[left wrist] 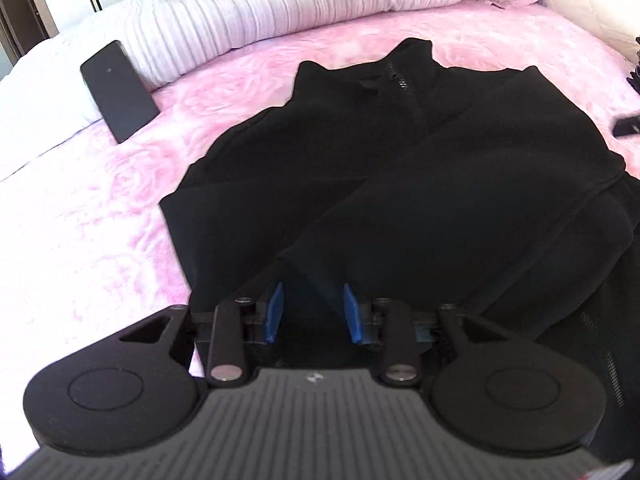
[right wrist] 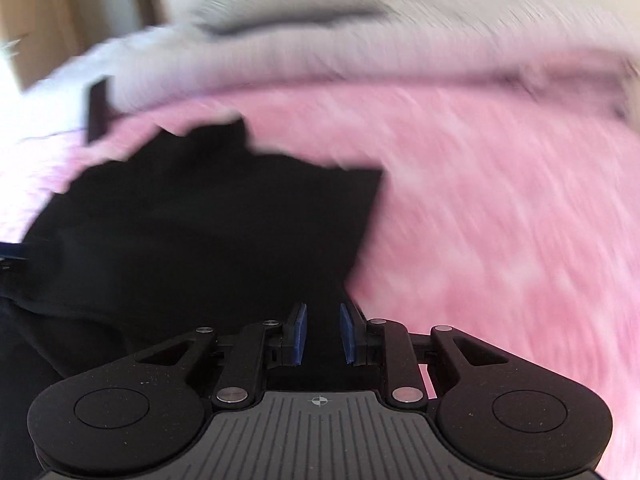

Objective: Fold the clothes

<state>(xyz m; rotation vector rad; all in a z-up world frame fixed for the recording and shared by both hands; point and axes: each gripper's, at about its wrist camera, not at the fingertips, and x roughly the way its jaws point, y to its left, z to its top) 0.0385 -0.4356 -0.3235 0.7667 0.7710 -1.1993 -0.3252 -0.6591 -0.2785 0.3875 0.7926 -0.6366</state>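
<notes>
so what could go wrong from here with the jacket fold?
1. The black jacket hides any fabric between the left gripper pads, dark on dark, so a missed or partial pinch could pass unnoticed.
2. The right wrist view is motion-blurred; the right gripper may close off the jacket's edge.
3. The phone lies close to the jacket on the pink blanket; a swung sleeve could knock it.

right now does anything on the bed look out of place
Yes: a dark phone lies tilted on the bedding left of the black jacket, half on the white sheet, half on the pink blanket. It has nothing to do with folding.
</notes>
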